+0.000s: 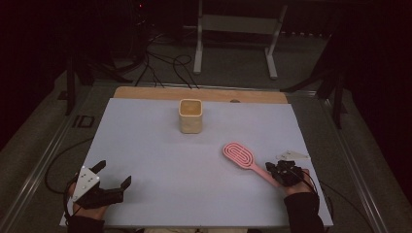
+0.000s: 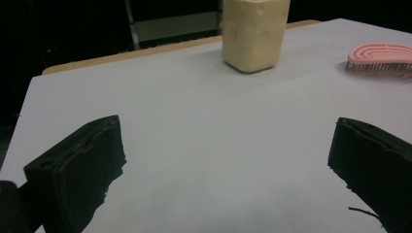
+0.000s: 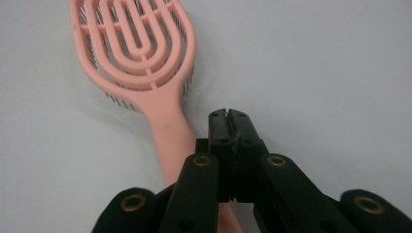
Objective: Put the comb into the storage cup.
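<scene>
A pink hairbrush (image 1: pixel 238 154) lies on the white sheet (image 1: pixel 160 160) at the right, bristles down, its handle running toward the near right corner. My right gripper (image 1: pixel 270 167) sits over the handle's end; in the right gripper view its jaws (image 3: pixel 228 115) are pressed together with nothing between them, and the brush handle (image 3: pixel 167 136) passes just left of them and under the linkage. A cream cup (image 1: pixel 190 115) stands upright at the far middle. My left gripper (image 1: pixel 114 173) rests open at the near left corner, and past its wide-apart jaws (image 2: pixel 228 141) stand the cup (image 2: pixel 255 34) and the brush head (image 2: pixel 381 57).
The sheet covers a wooden table whose far edge (image 1: pixel 199 93) shows as a bare strip. Metal rails (image 1: pixel 43 160) run along both sides. Behind the table are a white stand (image 1: pixel 235 43) and loose cables (image 1: pixel 165 68) on the floor.
</scene>
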`<state>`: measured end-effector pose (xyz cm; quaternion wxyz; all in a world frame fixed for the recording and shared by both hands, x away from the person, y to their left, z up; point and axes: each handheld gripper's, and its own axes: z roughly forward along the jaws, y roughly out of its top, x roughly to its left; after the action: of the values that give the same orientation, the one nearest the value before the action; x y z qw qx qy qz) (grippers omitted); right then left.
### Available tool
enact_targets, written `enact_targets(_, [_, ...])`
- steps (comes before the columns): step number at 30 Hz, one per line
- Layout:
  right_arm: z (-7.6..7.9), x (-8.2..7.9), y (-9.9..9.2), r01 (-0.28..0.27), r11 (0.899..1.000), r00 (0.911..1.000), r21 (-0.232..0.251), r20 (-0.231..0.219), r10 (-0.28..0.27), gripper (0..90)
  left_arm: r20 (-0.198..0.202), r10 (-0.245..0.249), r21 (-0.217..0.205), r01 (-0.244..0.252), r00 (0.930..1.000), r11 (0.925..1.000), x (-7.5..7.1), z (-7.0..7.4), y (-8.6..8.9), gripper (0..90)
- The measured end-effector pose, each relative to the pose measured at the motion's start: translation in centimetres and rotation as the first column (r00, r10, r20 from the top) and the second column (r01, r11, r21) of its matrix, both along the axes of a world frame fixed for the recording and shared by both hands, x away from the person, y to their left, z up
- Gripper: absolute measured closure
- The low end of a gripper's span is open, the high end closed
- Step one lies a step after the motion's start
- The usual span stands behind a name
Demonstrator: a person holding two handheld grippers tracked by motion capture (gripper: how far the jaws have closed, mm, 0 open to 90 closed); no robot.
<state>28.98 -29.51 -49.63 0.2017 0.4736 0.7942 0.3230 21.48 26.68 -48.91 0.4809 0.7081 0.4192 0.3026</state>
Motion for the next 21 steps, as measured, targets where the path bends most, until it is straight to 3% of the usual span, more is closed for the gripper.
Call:
enact_targets(6, [0.7, -0.3, -0.3, -0.001, 0.998, 0.9990, 0.064, 0.045, -0.002, 86.9, -0.003, 0.001, 0.006, -0.001, 1.0000, 1.0000, 0.1, -0.1, -0.1, 0.2])
enact_targets(11, [2.4, -1.4, -0.4, -0.060, 0.980, 0.9899, 0.188, 0.138, 0.034, 79.2, -0.005, 0.008, 0.028, -0.008, 1.0000, 0.9996, 0.0, -0.1, -0.3, 0.2])
enact_targets(13, [3.5, -2.4, -0.4, -0.104, 0.965, 0.9774, 0.242, 0.204, 0.055, 72.2, -0.002, 0.006, 0.032, -0.006, 1.0000, 0.9995, 0.0, -0.1, -0.4, 0.2])
enact_targets(14, [3.5, -2.4, -0.4, -0.104, 0.965, 0.9774, 0.242, 0.204, 0.055, 72.2, -0.002, 0.002, 0.031, -0.002, 1.0000, 0.9995, 0.0, 0.0, -0.4, 0.2])
enact_targets(15, [4.1, -3.2, -0.4, -0.118, 0.963, 0.9671, 0.244, 0.248, 0.056, 66.2, 0.000, 0.000, 0.027, 0.000, 1.0000, 0.9996, 0.0, 0.1, -0.4, 0.2])
enact_targets(16, [4.1, -3.2, -0.4, -0.118, 0.963, 0.9671, 0.244, 0.248, 0.056, 66.2, 0.000, 0.000, 0.027, 0.000, 1.0000, 0.9996, 0.0, 0.1, -0.4, 0.1])
enact_targets(21, [4.7, -4.9, -0.7, -0.141, 0.954, 0.9375, 0.263, 0.345, 0.044, 49.1, 0.024, -0.011, 0.012, 0.010, 0.9997, 0.9999, -0.2, 0.8, -0.4, 0.1])
